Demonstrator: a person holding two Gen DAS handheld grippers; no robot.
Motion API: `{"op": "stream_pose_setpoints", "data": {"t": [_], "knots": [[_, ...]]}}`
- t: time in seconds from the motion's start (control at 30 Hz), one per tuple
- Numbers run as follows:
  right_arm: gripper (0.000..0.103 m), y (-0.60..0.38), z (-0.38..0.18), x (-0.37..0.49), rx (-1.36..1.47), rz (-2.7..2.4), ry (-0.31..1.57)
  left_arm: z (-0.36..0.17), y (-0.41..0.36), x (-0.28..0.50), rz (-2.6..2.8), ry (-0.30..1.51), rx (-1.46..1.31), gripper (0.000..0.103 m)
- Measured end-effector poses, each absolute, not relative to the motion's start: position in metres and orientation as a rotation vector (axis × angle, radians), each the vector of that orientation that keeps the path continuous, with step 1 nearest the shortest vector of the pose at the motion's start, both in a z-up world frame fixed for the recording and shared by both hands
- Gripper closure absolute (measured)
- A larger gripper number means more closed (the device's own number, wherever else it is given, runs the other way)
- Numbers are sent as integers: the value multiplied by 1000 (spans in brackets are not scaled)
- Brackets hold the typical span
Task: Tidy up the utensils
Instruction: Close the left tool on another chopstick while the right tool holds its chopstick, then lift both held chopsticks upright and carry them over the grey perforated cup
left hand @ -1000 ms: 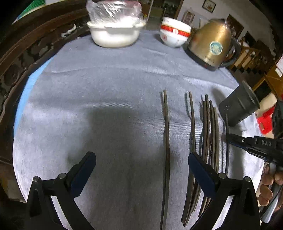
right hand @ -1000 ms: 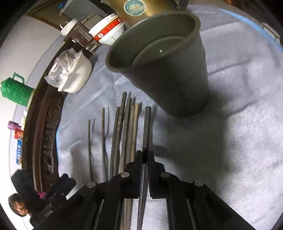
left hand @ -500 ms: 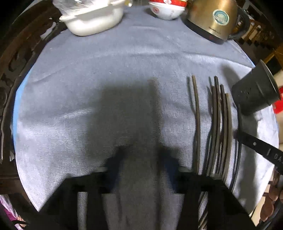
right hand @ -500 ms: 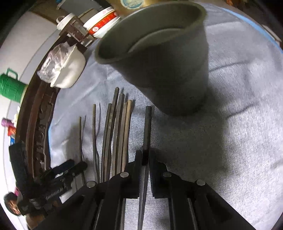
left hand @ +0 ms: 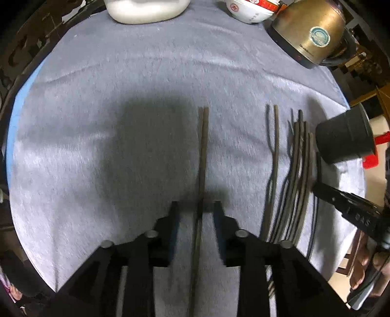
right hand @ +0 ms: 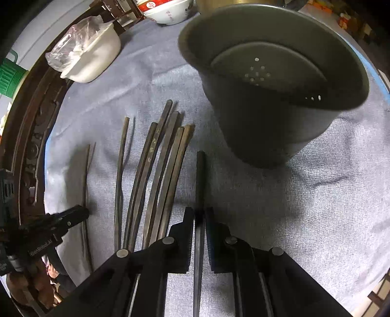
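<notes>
Several dark chopsticks (left hand: 296,170) lie side by side on the grey cloth (left hand: 121,97), also in the right wrist view (right hand: 158,170). My left gripper (left hand: 196,207) straddles a lone chopstick (left hand: 203,151) lying left of the bunch; its jaws are narrowed around it with small gaps on both sides. My right gripper (right hand: 199,214) is shut on another chopstick (right hand: 200,180) and holds it in front of the dark perforated holder cup (right hand: 273,80). The cup also shows at the right of the left wrist view (left hand: 346,139).
A brass kettle (left hand: 309,31), a red-and-white bowl (left hand: 248,9) and a white covered dish (left hand: 146,9) stand at the far edge. The dark carved table rim (right hand: 29,146) curves along the left. A green jug (right hand: 9,75) stands beyond it.
My left gripper has come down over the lone chopstick and its jaws have narrowed from wide open. My right gripper has raised its chopstick toward the cup's mouth.
</notes>
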State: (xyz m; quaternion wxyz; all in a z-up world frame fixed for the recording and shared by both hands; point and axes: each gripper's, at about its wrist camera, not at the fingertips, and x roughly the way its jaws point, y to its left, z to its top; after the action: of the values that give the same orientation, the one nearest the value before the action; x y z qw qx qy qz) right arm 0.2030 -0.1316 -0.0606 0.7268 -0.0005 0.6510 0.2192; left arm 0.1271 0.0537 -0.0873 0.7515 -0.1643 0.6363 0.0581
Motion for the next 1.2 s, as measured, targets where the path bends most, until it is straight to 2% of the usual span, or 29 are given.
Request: {"op": "stream_pose_setpoints", "data": {"t": [0.17, 0.2, 0.23, 0.5, 0.7, 0.87, 0.97, 1.2], "knots": [[92, -119, -61, 210, -87, 487, 1435, -86, 51, 141, 116, 1414, -309, 72], [92, -113, -60, 209, -117, 491, 1432, -86, 52, 150, 116, 1417, -301, 89], [93, -110, -59, 208, -145, 493, 1429, -88, 53, 151, 103, 1429, -303, 98], [96, -95, -63, 185, -207, 511, 1427, -98, 69, 129, 55, 1440, -439, 98], [95, -80, -69, 182, -293, 519, 1450, -112, 75, 146, 69, 1493, -471, 98], [96, -73, -66, 179, -302, 513, 1452, -111, 86, 149, 41, 1468, -482, 98], [96, -93, -50, 168, -197, 521, 1392, -90, 98, 130, 28, 1341, -483, 98], [96, -163, 36, 122, 127, 479, 967, -9, 102, 71, 13, 838, -509, 98]]}}
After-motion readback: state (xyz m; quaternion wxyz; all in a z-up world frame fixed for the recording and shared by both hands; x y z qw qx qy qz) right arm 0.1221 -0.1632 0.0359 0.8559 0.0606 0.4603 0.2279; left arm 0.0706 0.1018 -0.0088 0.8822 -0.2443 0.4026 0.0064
